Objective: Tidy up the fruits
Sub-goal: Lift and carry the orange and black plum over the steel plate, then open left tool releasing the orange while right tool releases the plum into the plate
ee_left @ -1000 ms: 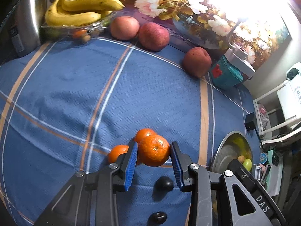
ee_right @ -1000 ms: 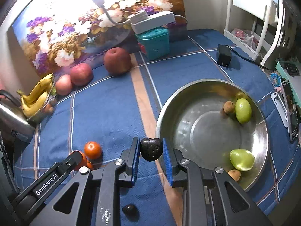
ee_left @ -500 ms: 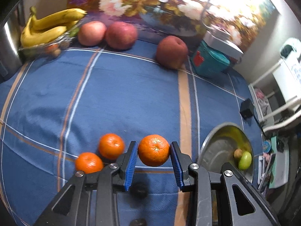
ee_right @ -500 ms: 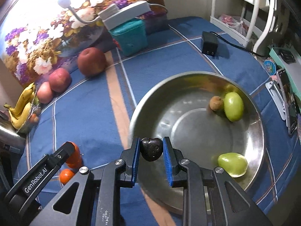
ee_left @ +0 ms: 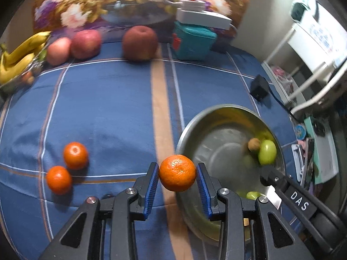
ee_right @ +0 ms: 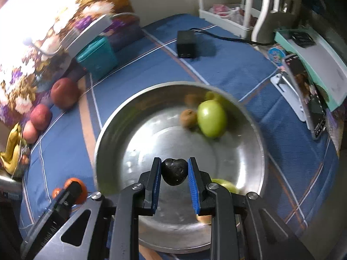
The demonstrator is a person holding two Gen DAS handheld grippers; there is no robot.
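Left wrist view: the left claw [ee_left: 177, 173] has its blue pads pressed on both sides of a mandarin [ee_left: 177, 173], lifted clear of the blue checked cloth.
Left claw's place: over the near-left rim of the steel bowl [ee_left: 184, 134], which opens ahead and to its right; the mandarin looks to hang right at the rim, not yet over the bowl's floor.
Left behind: two more mandarins [ee_left: 75, 155] lie touching each other on the surface, off to the claw's left.
Right wrist view: the right claw [ee_right: 174, 171] is drawn narrow and pinches a small dark wrinkled fruit [ee_right: 174, 171] between its pads; what kind of fruit it is I cannot tell.
Right claw's place: above the near part of the bowl's floor [ee_right: 151, 134], well inside the rim.
Already in the bowl: a green fruit [ee_right: 211, 118] touching a small brown fruit [ee_right: 189, 118] at the far side ahead of the claw, another green fruit [ee_right: 224, 184] close by its right finger, and something tan half hidden under that finger.
Not yet gathered: three apples [ee_left: 139, 43] and bananas [ee_left: 20, 54] far ahead along the floral board.
Step in hand: both fruits are being carried to the bowl, by my reading; the right one looks ready to drop.
Next move, right: lower a little and part the pads over bare steel, clear of the green fruit beside it.
Next move, left: carry on rightward past the rim before letting go, or the mandarin may strike the edge and roll onto the cloth.
Watch: the two claws are close together over one bowl.
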